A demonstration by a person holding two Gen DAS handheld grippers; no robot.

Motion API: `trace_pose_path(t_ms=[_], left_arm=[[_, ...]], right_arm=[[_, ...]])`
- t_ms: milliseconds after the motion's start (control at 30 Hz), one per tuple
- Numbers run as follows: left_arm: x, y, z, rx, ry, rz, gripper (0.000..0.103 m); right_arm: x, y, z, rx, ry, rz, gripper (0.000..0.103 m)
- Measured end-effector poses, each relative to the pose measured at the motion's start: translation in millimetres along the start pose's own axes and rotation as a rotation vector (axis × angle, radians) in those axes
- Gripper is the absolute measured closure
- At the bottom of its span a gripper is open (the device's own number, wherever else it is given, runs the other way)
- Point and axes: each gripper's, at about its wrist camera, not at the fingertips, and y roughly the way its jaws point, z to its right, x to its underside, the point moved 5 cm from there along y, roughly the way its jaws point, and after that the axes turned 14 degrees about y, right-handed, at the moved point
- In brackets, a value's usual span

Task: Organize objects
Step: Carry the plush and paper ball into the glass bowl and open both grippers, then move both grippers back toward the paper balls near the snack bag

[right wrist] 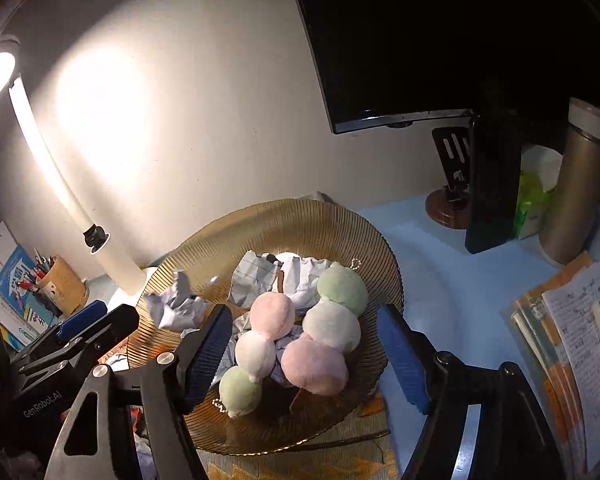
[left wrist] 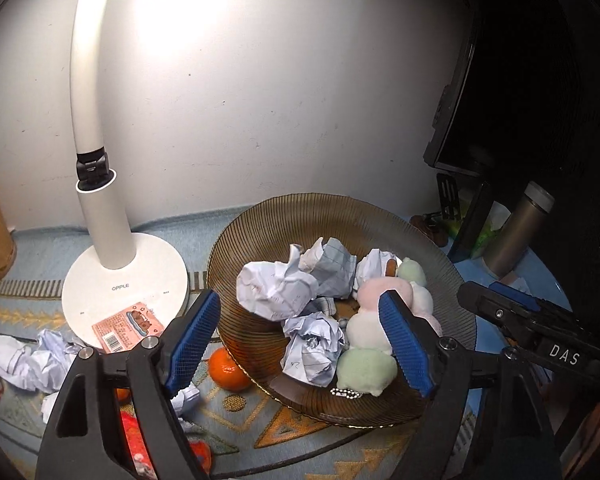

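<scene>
An amber ribbed glass plate point(left wrist: 260, 232) point(right wrist: 308, 224) holds several crumpled paper balls point(left wrist: 276, 288) point(right wrist: 252, 280) and two plush dango skewers point(left wrist: 368, 364) point(right wrist: 312, 364) in pink, white and green. My left gripper point(left wrist: 304, 340) is open and empty, hovering over the plate's near left side above a paper ball point(left wrist: 312, 348). My right gripper point(right wrist: 306, 356) is open and empty, its jaws straddling the plush skewers from above. The right gripper also shows in the left wrist view point(left wrist: 516, 312), and the left gripper shows in the right wrist view point(right wrist: 80, 328).
A white desk lamp point(left wrist: 120, 280) point(right wrist: 112, 256) stands left of the plate, with a pink packet point(left wrist: 128, 326) on its base. A mandarin point(left wrist: 228, 370), loose paper balls point(left wrist: 32, 360) and red items point(left wrist: 136, 440) lie on the patterned mat. A monitor point(right wrist: 380, 60), thermos point(right wrist: 576, 180), phone stand point(right wrist: 452, 184), books point(right wrist: 568, 340) and pen cup point(right wrist: 60, 284) surround it.
</scene>
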Motion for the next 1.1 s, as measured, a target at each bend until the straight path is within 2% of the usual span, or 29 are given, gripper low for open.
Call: trace_pose_path(t_ms=[167,367,533,633,800,933,1000,1100], left_arm=[[13.2,-40.7,-13.6,-0.016,-0.040,0.039,0.023],[44.0,-114.9,-47.5,-0.137,-0.104,0.090,0.023],[86.2,-156.6,-80.7,-0.241,-0.167,0.087,0.023],[118.8,-158.7,-97.7,-0.281,-0.201,0.059,0.023],[168.4,-140.7,-115.8,-0.322,-0.233,0.009,0.023],[184.3,-131.4,-127.1,-0.318,-0.285,-0.007,0.023],[184.5,-133.3,-129.4,-0.298,-0.303,0.014,0.023],[187.3,-132.1,-130.5,-0.268,-0.325,0.005,0.023]], right_arm=[[20.3,-20.1,-16.6,-0.026,-0.051,-0.004,0.030],[53.2,-50.6,-56.9,-0.092,-0.129,0.007,0.030],[86.7,-55.9,-83.9,-0.140,-0.134,-0.003,0.030],[113.4,-40.2,-88.5,-0.139,-0.128,-0.028,0.030],[155.5,-4.5,-82.9,-0.120,-0.131,-0.084,0.030],[168.8,10.7,-75.9,-0.059,-0.164,-0.089,0.029],[170.4,14.6,-74.7,-0.049,-0.163,-0.099,0.026],[171.0,15.0,-74.8,-0.040,-0.175,-0.093,0.020]])
